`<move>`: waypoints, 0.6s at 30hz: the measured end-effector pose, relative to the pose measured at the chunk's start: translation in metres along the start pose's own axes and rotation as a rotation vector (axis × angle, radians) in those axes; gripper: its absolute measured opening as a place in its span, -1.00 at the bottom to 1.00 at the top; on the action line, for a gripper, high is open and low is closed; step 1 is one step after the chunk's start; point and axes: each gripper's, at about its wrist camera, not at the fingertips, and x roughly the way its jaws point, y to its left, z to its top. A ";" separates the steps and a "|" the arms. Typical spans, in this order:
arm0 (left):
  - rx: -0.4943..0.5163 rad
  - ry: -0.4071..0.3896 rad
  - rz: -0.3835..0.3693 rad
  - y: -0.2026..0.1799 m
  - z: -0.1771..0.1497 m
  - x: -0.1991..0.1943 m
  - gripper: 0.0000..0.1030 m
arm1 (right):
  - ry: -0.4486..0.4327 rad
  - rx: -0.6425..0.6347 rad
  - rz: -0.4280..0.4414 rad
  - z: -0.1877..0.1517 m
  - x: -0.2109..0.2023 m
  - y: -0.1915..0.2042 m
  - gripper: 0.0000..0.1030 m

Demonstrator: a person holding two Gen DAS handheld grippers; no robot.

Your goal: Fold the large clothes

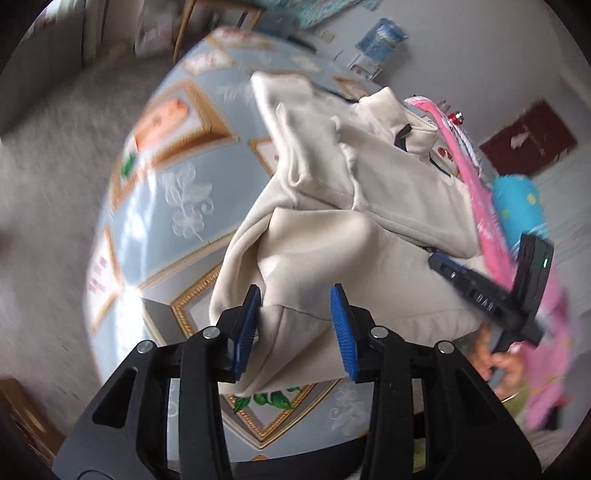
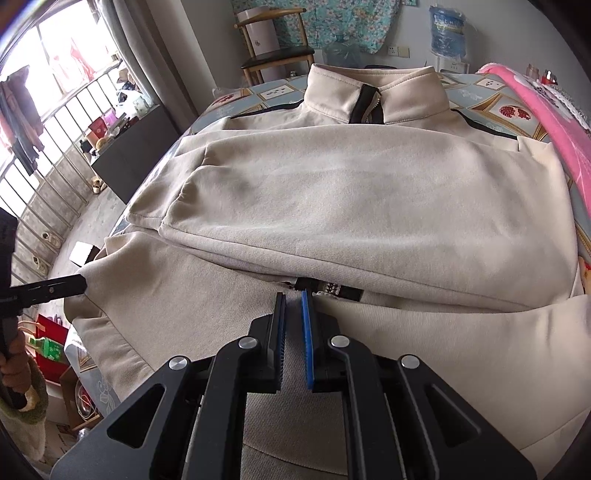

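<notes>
A cream zip-up jacket (image 2: 351, 192) lies front-up on the table, its collar (image 2: 376, 96) at the far side and a sleeve folded across the chest. My right gripper (image 2: 293, 306) is shut, its tips resting on the jacket beside the zipper's lower end; no pinched fold shows. In the left wrist view it comes in from the right as a black gripper (image 1: 436, 260). At the jacket's (image 1: 332, 240) left bottom corner my left gripper (image 1: 295, 325) has its blue pads apart with a fold of the hem between them. In the right wrist view it sits at the far left (image 2: 83, 284).
The round table (image 1: 173, 177) has a blue patterned cover. A pink cloth (image 2: 546, 110) lies along its right side, with a blue bundle (image 1: 517, 206) beside it. A chair (image 2: 273, 44) and water bottles (image 2: 447, 29) stand behind. A hand (image 2: 14, 373) holds the left gripper's handle.
</notes>
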 end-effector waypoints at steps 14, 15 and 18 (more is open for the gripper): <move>0.128 -0.068 -0.038 -0.016 -0.012 0.000 -0.64 | 0.000 -0.004 -0.003 0.000 0.000 0.001 -0.85; 0.085 -0.057 -0.045 -0.006 -0.009 0.008 -0.64 | 0.000 -0.004 -0.002 0.000 0.000 0.000 -0.85; -0.008 -0.055 -0.112 0.014 -0.001 0.019 -0.64 | 0.001 -0.005 -0.006 0.000 0.000 0.001 -0.85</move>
